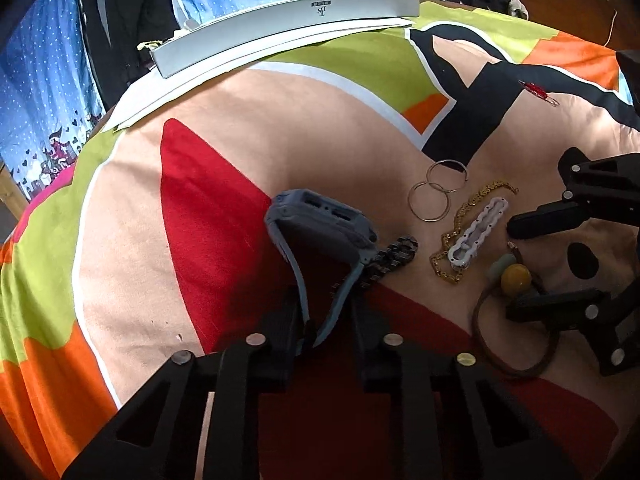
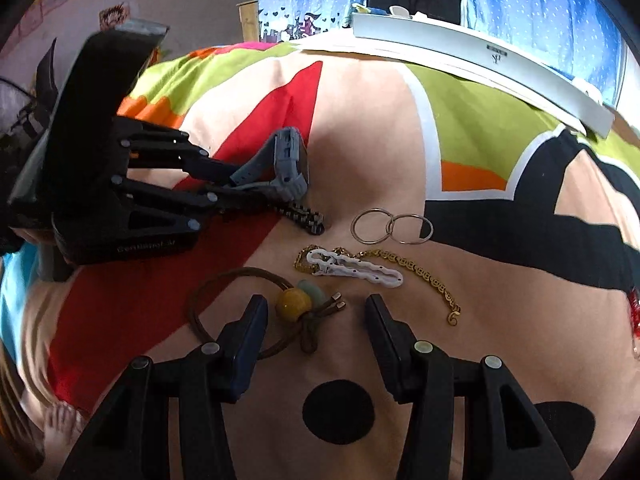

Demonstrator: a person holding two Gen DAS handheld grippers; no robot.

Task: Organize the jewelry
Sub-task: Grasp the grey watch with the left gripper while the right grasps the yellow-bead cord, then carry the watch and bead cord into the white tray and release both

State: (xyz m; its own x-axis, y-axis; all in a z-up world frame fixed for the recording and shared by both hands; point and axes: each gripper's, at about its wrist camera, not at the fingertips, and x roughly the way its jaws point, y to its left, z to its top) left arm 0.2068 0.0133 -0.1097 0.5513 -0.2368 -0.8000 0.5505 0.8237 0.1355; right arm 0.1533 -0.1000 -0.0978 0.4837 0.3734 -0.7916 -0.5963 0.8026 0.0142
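1. On the bedspread (image 2: 360,128), jewelry sat in a loose cluster: two rings (image 2: 391,226), gold chain (image 2: 424,274), white clip (image 2: 356,268) lying across the chain, cord bracelet (image 2: 224,320) with a yellow bead (image 2: 293,305), dark link band (image 2: 306,218).
2. Left gripper (image 1: 326,312) was clenched on the strap of a grey watch (image 1: 324,220); the watch body stuck out past the tips, just beside the link band. Whether it was lifted clear of the cloth, I couldn't tell.
3. Right gripper (image 2: 316,316) was spread wide, holding nothing, low over the bracelet; its left finger sat over the cord loop, with the bead between the jaws.
4. Grey box (image 2: 480,64) lay well apart at the far edge, probably the destination.
5. My read: step in hand was carrying the watch off.
6. To do it well:
   - hold the strap grip firm, since the head hangs heavy at the front
   - lift straight up first so the strap doesn't drag the link band
   - keep the right gripper out of the path
7. For the bracelet next: close on the bead, not the thin cord.
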